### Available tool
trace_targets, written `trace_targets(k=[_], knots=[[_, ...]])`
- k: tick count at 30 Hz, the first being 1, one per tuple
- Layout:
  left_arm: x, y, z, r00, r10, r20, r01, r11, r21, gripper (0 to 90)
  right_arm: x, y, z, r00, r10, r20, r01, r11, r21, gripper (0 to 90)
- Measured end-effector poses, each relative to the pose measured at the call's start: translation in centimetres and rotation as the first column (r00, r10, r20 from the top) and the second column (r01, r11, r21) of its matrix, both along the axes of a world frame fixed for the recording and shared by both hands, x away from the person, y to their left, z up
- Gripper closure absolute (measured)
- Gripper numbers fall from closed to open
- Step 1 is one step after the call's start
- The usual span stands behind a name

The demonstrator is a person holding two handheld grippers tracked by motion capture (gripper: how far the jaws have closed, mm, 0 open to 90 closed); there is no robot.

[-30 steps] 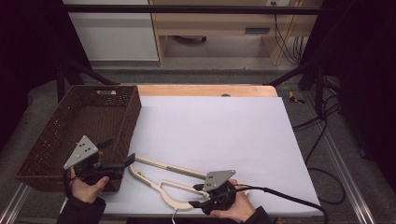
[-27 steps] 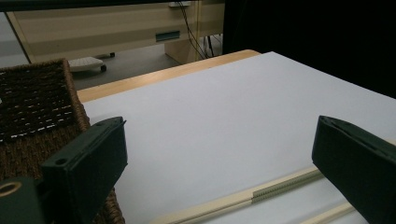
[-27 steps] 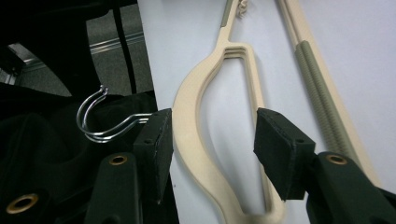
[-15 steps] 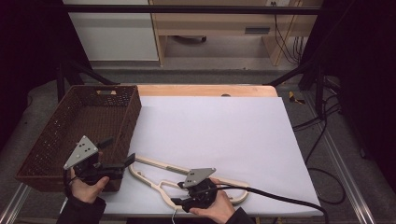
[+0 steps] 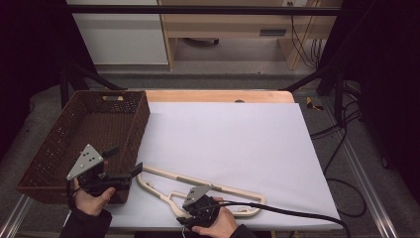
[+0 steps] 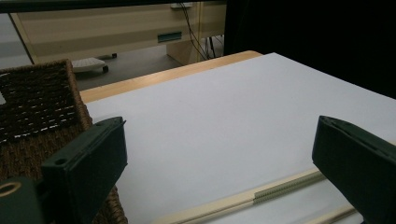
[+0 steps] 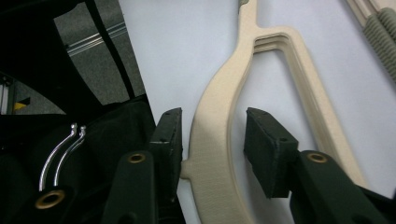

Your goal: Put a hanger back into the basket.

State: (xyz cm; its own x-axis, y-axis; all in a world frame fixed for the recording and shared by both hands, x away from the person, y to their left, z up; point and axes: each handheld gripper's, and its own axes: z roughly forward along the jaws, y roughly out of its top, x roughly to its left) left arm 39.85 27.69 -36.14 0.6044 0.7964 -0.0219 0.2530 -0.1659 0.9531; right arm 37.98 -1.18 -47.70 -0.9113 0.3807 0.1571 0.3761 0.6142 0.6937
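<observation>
The high view looks forward and down from above the table's (image 5: pixel 223 129) near edge. The left gripper view sits low, facing across the paper toward 1 o'clock. The right gripper view hangs close over the hanger (image 7: pixel 219 116) — also at 6 o'clock in the high view (image 5: pixel 198 186).

We see cream plastic hangers (image 5: pixel 198 186), stacked, lying flat on white worktop (image 5: pixel 237 134), near front edge, just beside basket (image 5: pixel 89 129)

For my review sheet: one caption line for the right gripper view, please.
Right gripper, jaws closing either side of the cream hanger's neck on white paper, not yet pressing it.
</observation>
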Motion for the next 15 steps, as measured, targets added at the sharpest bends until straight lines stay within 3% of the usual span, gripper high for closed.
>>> trace_targets(k=[4,15], knots=[[-0.01,-0.09,-0.02,1.0000,0.001,-0.001,-0.001,1.0000,0.001,3.2,-0.03,-0.04,0.02,0.9998,0.015,-0.009,-0.015,0.9999,-0.003,62.5],[0.07,-0.20,-0.15,1.0000,-0.005,-0.007,0.005,1.0000,0.007,3.2,-0.06,-0.01,0.13,0.9978,-0.042,-0.052,0.042,0.9991,-0.001,71.1]])
